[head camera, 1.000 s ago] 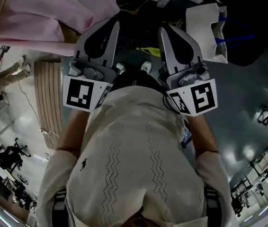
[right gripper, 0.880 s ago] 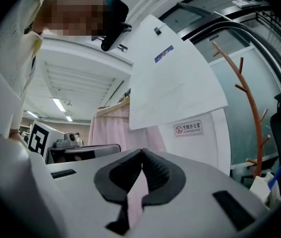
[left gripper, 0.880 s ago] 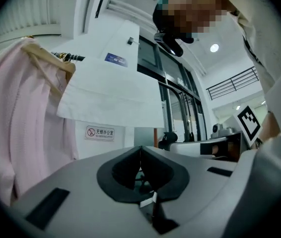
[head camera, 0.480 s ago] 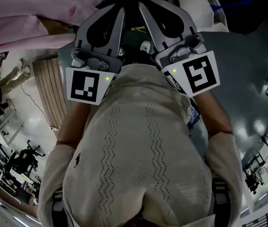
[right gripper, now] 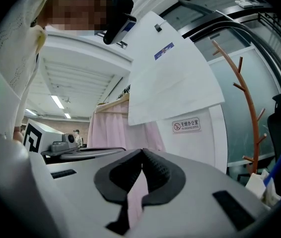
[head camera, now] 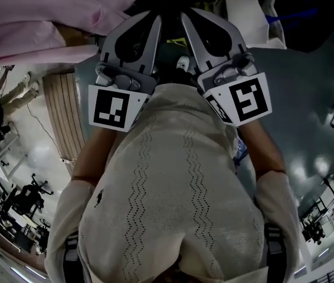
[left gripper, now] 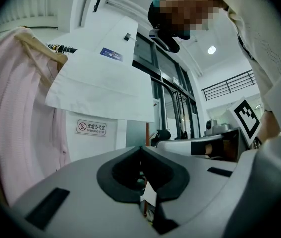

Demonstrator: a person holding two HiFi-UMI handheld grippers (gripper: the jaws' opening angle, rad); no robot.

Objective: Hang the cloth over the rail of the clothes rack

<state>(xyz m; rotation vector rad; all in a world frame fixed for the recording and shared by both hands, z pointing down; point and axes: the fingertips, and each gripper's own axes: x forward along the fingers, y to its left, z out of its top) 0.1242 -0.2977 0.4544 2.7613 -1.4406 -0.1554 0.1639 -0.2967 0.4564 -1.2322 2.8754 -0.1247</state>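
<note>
**Both grippers shut and empty below a hung white cloth**

Seen along the left gripper: jaws pressed tip to tip, nothing pinched. Same for the right gripper, closed on itself, with only background pink showing through the gap lower down. Held level and side by side in front of the person's chest in the head view.

Just beyond and above: the white cloth, spread flat and hanging high. Apparently draped over the rail already, though the fold itself hard to make out. Beside it, touching or nearly so, a pink garment on a wooden hanger. Further off, a brown coat stand.

Cloth likely thin, light and limp. No weight to speak of, but prone to sliding off a smooth bar if hung unevenly. Best pinched at the two top corners or along the upper hem, one gripper each.
</note>
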